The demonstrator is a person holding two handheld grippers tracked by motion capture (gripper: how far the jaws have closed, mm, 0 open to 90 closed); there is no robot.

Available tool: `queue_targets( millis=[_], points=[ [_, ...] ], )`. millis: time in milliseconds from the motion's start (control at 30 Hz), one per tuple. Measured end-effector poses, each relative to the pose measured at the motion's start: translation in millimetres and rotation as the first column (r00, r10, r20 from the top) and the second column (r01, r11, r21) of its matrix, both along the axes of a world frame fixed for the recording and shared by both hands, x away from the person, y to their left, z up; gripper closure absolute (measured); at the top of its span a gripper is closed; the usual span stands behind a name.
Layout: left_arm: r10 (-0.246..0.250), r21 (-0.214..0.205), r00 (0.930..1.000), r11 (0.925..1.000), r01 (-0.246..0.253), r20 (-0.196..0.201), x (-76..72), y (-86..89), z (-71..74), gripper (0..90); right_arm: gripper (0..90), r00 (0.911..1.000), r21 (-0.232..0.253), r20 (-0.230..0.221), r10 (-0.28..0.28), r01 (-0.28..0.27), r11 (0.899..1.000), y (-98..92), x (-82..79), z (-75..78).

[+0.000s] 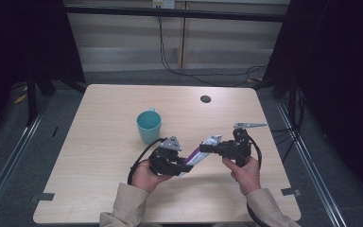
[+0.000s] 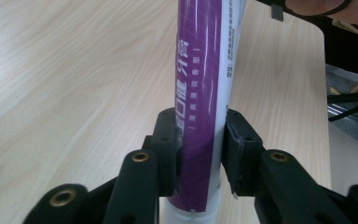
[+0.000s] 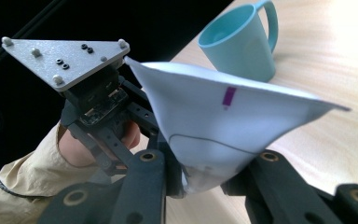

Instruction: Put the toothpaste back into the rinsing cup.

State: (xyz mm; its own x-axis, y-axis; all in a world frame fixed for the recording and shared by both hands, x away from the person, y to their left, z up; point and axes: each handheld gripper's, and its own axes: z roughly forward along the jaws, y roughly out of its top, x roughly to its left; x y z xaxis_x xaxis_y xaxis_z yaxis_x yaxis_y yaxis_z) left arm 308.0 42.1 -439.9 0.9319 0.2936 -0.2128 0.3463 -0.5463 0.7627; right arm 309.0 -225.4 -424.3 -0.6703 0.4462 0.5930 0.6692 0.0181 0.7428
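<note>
A purple and white toothpaste tube [image 1: 199, 154] hangs slanted above the table's front middle, held at both ends. My left gripper [image 1: 179, 165] is shut on its lower end; in the left gripper view the jaws press the tube [image 2: 205, 84] from both sides, left gripper [image 2: 200, 137]. My right gripper [image 1: 210, 147] is shut on the upper, flat crimped end, which fans out white [image 3: 223, 116] above the right gripper [image 3: 214, 175]. The left gripper [image 3: 103, 122] with its grey plate is behind it. A teal cup [image 1: 149, 126] stands upright on the table just behind the left gripper.
The wooden table [image 1: 104, 151] has a dark round grommet [image 1: 205, 99] near its far edge. Cables [image 1: 208, 75] run over the floor behind. Metal rails [image 1: 9, 156] flank both sides. The cup [image 3: 240, 42] sits close beyond the tube's flat end.
</note>
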Motion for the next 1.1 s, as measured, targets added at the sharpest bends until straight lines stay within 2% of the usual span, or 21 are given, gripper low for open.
queue_targets(
  millis=[33,67,100,167,267,367,467,600,767,900,1100],
  points=[
    [0.005,-0.016,1.0000,0.9999,-0.005,-0.004,0.6,0.4,1.4,64.0,74.9,0.9999,-0.001,0.010,0.001,-0.001,1.000,-0.2,-0.4,2.0],
    [0.006,-0.023,0.9999,0.9997,-0.006,-0.013,1.5,1.0,2.7,56.9,75.0,0.9998,-0.007,0.020,0.001,-0.001,1.000,-0.3,-1.0,4.3],
    [0.002,-0.021,0.9999,0.9998,-0.002,-0.015,1.7,1.6,3.9,55.2,75.1,0.9994,-0.027,0.035,-0.003,0.004,1.000,0.1,-1.6,7.0],
    [0.003,0.007,1.0000,1.0000,-0.003,-0.004,1.0,2.0,5.3,51.8,75.2,0.9981,-0.083,0.061,0.000,0.005,0.997,1.4,-3.0,11.9],
    [0.005,0.048,0.9999,0.9988,-0.006,0.014,0.0,2.5,5.6,49.5,75.3,0.9979,-0.107,0.064,0.010,-0.003,0.994,1.2,-2.9,15.3],
    [0.000,0.050,0.9998,0.9987,-0.001,0.018,-1.7,1.9,6.1,48.4,75.3,0.9968,-0.152,0.078,0.013,-0.001,0.988,3.7,-3.1,18.9],
    [-0.009,0.070,0.9994,0.9975,0.007,0.034,-2.5,-0.3,5.7,48.5,75.4,0.9968,-0.157,0.078,0.017,-0.005,0.988,3.9,-2.5,18.7],
    [0.007,0.040,0.9996,0.9992,-0.008,0.028,-1.6,1.2,2.7,48.2,75.4,0.9967,-0.165,0.077,0.025,-0.012,0.986,6.2,-2.7,20.8],
    [0.012,0.035,0.9993,0.9993,-0.014,0.035,-1.4,0.2,0.6,47.8,75.5,0.9963,-0.173,0.077,0.039,-0.025,0.985,8.9,-2.0,22.7],
    [0.004,0.017,0.9996,0.9998,-0.005,0.028,-0.1,-1.6,6.2,46.7,75.5,0.9959,-0.187,0.080,0.044,-0.028,0.982,10.5,-1.9,23.7],
    [0.018,-0.009,0.9991,0.9998,-0.018,0.037,1.9,-7.1,16.1,44.1,75.6,0.9954,-0.196,0.085,0.044,-0.027,0.980,14.1,-1.9,22.9]
  ],
)
